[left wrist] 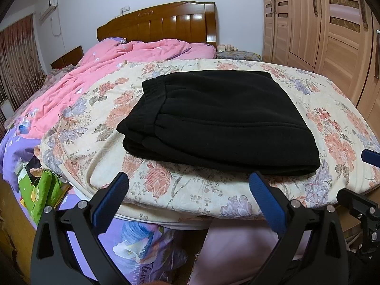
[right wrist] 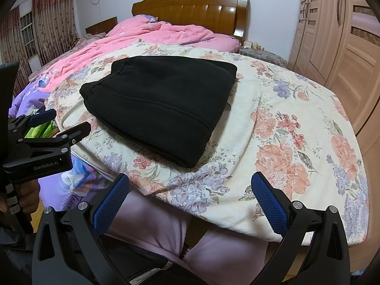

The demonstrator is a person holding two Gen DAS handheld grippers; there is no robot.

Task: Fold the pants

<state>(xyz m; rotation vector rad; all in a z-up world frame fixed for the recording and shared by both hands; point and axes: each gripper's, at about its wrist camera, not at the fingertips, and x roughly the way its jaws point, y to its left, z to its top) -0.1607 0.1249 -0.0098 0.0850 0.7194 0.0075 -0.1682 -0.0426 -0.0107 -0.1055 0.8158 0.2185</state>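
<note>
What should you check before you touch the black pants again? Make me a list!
1. Black pants folded into a neat stack: ok.
2. Pants lying fully on the floral quilt, not hanging over its edge: ok.
3. Left gripper open and empty: ok.
4. Right gripper open and empty: ok.
5. Both grippers clear of the pants: ok.
6. Hidden lower layers lying flat: cannot tell.

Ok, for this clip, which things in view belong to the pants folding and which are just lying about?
Part of the job:
- black pants, folded on the floral quilt
- left claw, open and empty
- right claw, open and empty

Just lying about:
- pink duvet
- wooden headboard
- wardrobe
- curtains
</note>
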